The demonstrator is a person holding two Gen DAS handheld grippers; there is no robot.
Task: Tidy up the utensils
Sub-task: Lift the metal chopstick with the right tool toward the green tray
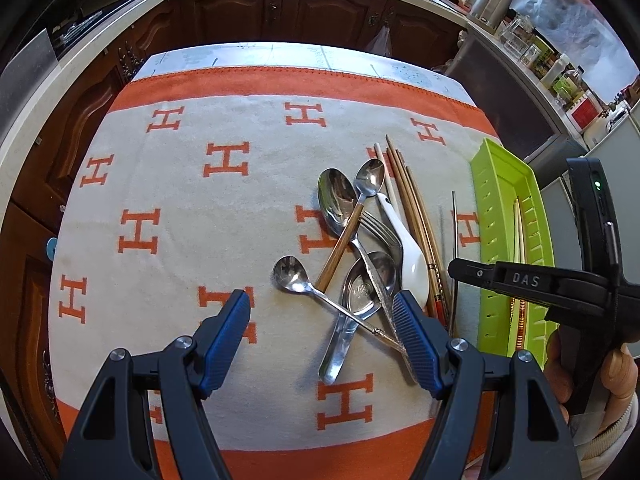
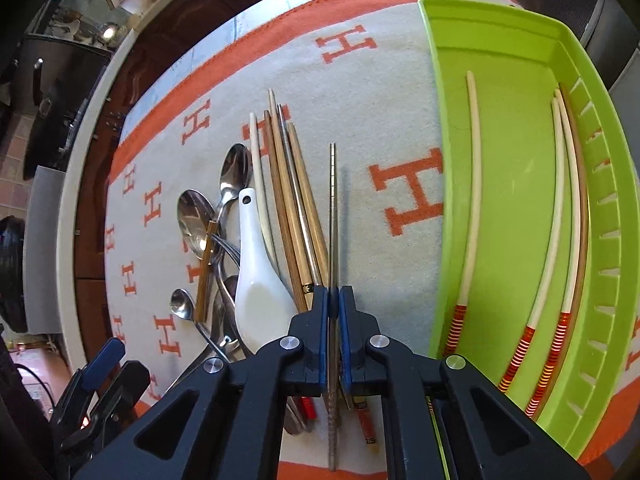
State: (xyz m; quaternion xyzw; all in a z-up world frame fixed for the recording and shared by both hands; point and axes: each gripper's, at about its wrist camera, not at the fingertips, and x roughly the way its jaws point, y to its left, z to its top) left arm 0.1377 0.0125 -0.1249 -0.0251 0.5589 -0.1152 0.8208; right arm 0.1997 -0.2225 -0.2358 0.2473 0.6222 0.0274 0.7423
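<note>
Our right gripper (image 2: 334, 300) is clamped on a metal chopstick (image 2: 333, 200); our left gripper (image 1: 322, 312) hangs with its jaws apart over the utensil pile.

We see the metal chopstick pinched between the blue pads, lying along the orange-and-cream cloth (image 2: 380, 120) on the counter, just right of the wooden chopsticks (image 2: 296, 200) and left of the green tray (image 2: 500, 20). In the tray lie several pale chopsticks with red-and-yellow banded ends (image 2: 472, 184). Nothing sits between our left gripper's pads; beneath it lie crossed steel spoons (image 1: 340, 200), a fork (image 1: 380, 228) and a white ceramic spoon (image 1: 412, 264), touching one another.
</note>
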